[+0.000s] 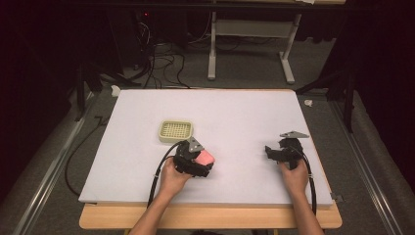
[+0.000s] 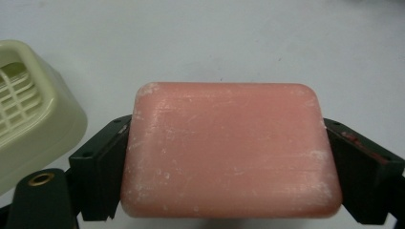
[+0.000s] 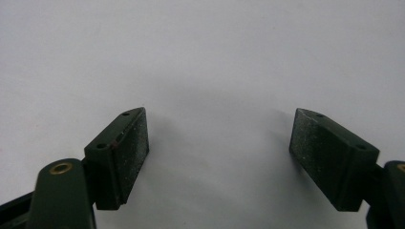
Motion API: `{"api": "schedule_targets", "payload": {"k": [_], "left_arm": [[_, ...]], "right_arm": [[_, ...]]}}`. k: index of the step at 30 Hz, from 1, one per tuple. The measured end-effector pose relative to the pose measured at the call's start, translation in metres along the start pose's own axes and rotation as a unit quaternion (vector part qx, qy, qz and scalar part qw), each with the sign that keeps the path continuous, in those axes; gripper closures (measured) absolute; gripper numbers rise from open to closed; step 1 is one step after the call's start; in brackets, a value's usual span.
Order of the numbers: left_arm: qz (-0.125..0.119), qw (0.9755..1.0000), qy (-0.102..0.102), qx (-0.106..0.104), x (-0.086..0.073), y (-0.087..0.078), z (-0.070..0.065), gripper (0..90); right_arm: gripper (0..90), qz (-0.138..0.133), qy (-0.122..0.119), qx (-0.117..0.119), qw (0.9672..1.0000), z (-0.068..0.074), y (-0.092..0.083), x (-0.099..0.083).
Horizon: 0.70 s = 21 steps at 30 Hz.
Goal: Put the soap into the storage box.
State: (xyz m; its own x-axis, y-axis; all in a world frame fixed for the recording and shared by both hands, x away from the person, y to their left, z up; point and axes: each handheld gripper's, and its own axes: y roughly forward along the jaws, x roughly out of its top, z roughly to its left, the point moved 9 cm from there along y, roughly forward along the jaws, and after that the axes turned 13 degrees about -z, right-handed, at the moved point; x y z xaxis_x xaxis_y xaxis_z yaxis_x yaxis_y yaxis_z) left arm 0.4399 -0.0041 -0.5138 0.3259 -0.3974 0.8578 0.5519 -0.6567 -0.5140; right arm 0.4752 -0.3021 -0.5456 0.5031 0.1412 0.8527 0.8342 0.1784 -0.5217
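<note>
Pink soap (image 2: 231, 150) pinched lengthwise by left gripper (image 2: 229, 167) (right gripper (image 3: 217, 157) spread).

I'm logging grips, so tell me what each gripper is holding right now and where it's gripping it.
The left gripper holds the pink soap bar, clamped across its two short ends. The right gripper is open, holding nothing.

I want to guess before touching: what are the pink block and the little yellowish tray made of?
The pink block looks like a bar of soap: matte, waxy, rounded corners, with whitish scuffs and dried flecks on top. The left gripper squeezes its two ends. The little tray looks like moulded plastic: smooth, slightly glossy cream walls and a neat grid bottom, probably a soap dish.
</note>
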Motion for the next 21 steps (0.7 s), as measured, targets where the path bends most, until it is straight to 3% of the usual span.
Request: {"api": "schedule_targets", "payload": {"k": [21], "left_arm": [[-0.01, 0.9992, -0.032, 0.022, 0.001, -0.019, 0.026, 14.0]], "right_arm": [[21.6, 0.0, 0.0, 0.0, 1.0, 0.0, 0.0, 0.0]]}}
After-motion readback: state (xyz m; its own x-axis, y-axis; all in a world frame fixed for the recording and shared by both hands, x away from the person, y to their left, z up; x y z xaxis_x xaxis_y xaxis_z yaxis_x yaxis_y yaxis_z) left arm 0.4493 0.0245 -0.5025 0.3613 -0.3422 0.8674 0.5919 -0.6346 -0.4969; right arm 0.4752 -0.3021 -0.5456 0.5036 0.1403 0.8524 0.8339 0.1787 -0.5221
